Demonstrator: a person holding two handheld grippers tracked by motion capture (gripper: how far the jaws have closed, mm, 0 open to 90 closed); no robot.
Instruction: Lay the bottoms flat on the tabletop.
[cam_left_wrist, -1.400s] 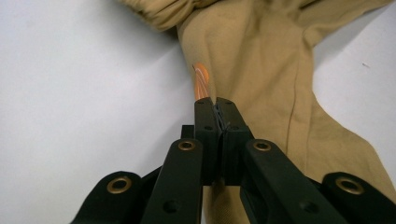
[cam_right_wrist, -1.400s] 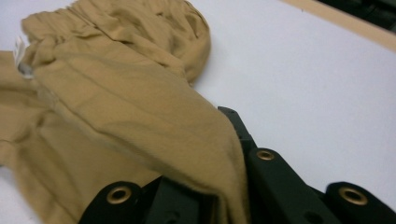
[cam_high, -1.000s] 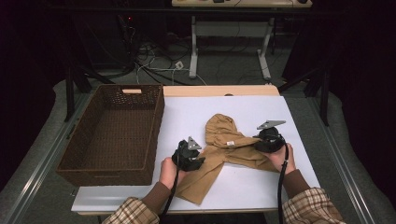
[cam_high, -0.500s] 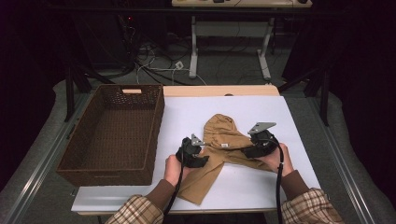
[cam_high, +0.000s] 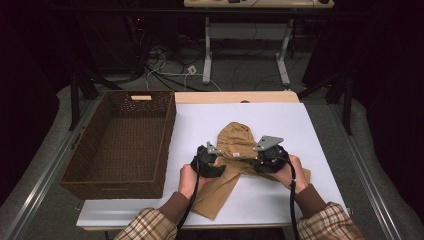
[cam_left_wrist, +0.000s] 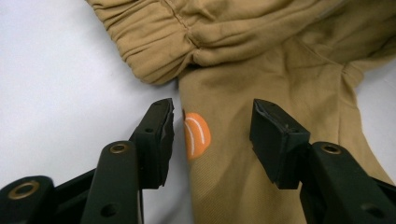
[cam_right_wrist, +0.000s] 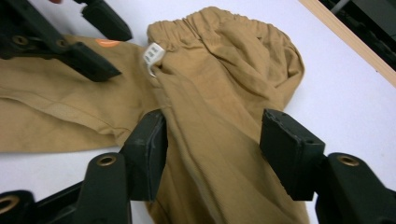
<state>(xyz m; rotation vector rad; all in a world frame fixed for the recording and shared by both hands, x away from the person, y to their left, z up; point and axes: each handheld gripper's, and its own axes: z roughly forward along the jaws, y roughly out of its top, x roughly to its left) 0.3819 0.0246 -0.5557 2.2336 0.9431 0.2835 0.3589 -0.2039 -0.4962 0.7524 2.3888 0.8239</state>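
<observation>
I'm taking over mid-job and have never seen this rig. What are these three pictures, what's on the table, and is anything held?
No robot arm here: a person holds a handheld two-jaw tool in each hand. The high view looks down on the white table, with the left gripper and right gripper over tan trousers. A brown wicker basket stands at the left. The other two pictures come from cameras riding on the grippers. The left gripper's jaws have just been opening and stand apart over cloth bearing an orange patch. The right gripper's jaws have just been closing and straddle a fold, not pressing it. Nothing is held.
</observation>
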